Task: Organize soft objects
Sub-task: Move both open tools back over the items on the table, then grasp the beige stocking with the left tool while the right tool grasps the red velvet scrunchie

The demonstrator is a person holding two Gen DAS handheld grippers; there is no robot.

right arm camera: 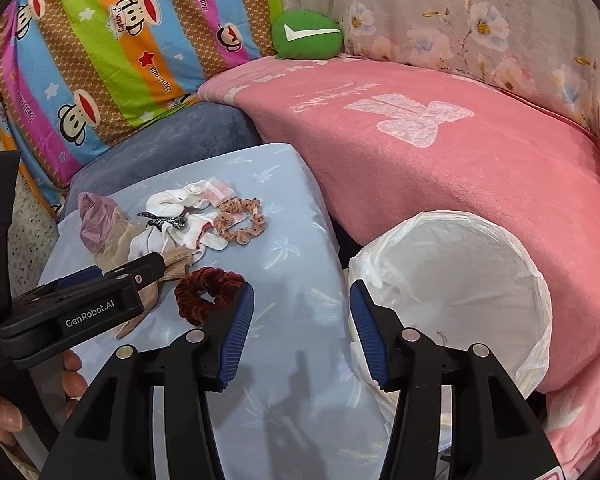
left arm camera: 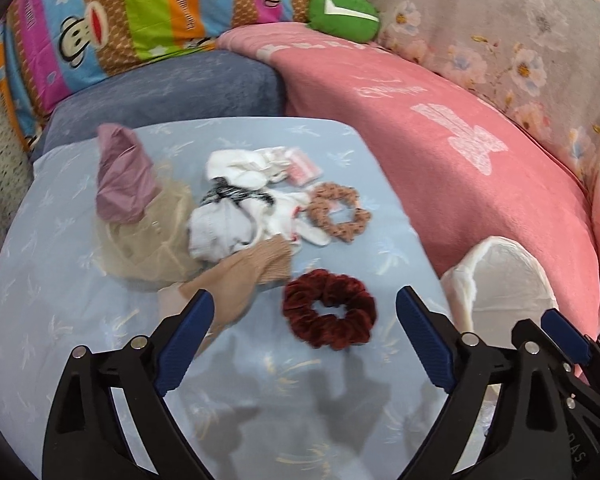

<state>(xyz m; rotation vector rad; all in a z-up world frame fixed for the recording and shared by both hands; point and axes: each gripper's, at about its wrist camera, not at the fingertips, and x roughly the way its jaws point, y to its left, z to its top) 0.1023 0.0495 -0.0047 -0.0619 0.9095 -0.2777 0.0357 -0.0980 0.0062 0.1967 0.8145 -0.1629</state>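
Observation:
A dark red velvet scrunchie (left arm camera: 329, 307) lies on the light blue cushion (left arm camera: 80, 340), just beyond my left gripper (left arm camera: 305, 296), which stands wide open and holds nothing. Behind it is a pile: white socks (left arm camera: 228, 224), a brown dotted scrunchie (left arm camera: 338, 212), a tan sock (left arm camera: 236, 280), beige knit (left arm camera: 148, 248) and a mauve cloth (left arm camera: 124, 176). My right gripper (right arm camera: 302, 288) is open and bare over the cushion's right edge, with the red scrunchie (right arm camera: 208, 292) to its left and a white-lined bin (right arm camera: 460, 280) to its right.
A pink blanket (right arm camera: 440, 168) covers the sofa behind the bin. A striped monkey pillow (right arm camera: 100, 60), a green plush (right arm camera: 306, 36) and a floral cover (right arm camera: 480, 28) line the back. A blue-grey cushion (left arm camera: 172, 84) sits behind the light blue one. A hand (right arm camera: 4, 416) shows at lower left.

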